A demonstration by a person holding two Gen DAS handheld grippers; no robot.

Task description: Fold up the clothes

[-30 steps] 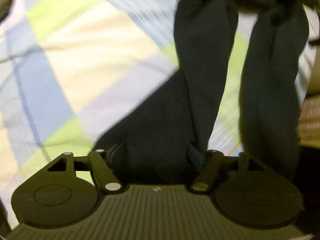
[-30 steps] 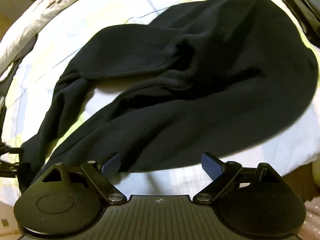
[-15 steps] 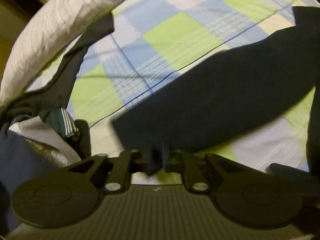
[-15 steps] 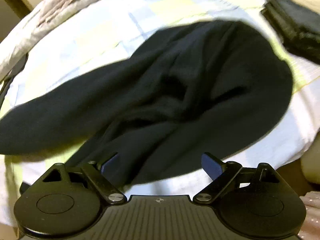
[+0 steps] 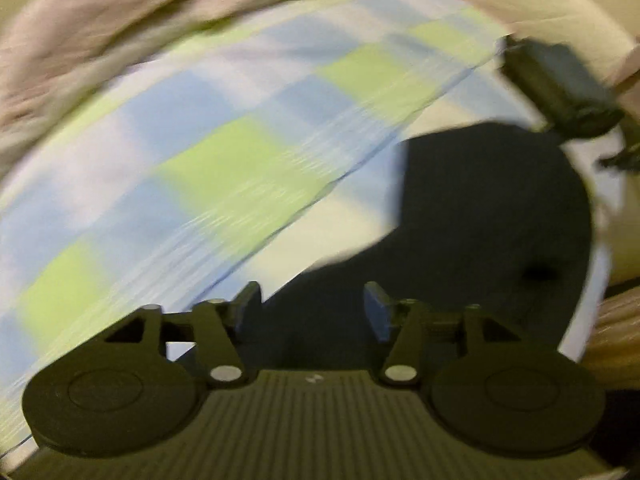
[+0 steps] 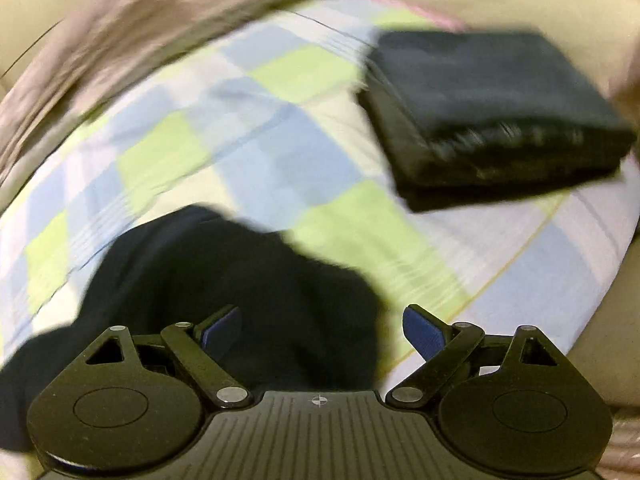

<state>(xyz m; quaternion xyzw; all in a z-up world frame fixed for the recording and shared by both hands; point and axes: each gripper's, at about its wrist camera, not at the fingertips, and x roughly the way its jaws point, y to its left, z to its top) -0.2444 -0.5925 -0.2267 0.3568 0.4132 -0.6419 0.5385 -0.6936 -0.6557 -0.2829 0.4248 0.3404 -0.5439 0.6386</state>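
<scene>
A black garment point(image 6: 240, 280) lies bunched on the checked bedsheet point(image 6: 256, 152). In the right wrist view it fills the lower left. My right gripper point(image 6: 322, 330) hangs over its right edge, open, with nothing pressed between the blue pads point(image 6: 424, 332). In the blurred left wrist view the same black garment point(image 5: 492, 216) spreads at the lower right. My left gripper point(image 5: 312, 312) is above its near part with its jaws opening. The cloth lies below the gap and the pads do not press on it.
A folded stack of dark clothes point(image 6: 492, 120) sits on the sheet at the upper right, and the same stack point(image 5: 560, 88) shows small in the left wrist view. A pale rumpled blanket point(image 6: 120, 40) runs along the far edge of the bed. The bed's edge drops off at the right.
The left jaws, nearly shut at the sleeve end half a second ago, now stand apart. Both views have swung across the bed, so the folded stack looms larger and the garment sits lower in frame.
</scene>
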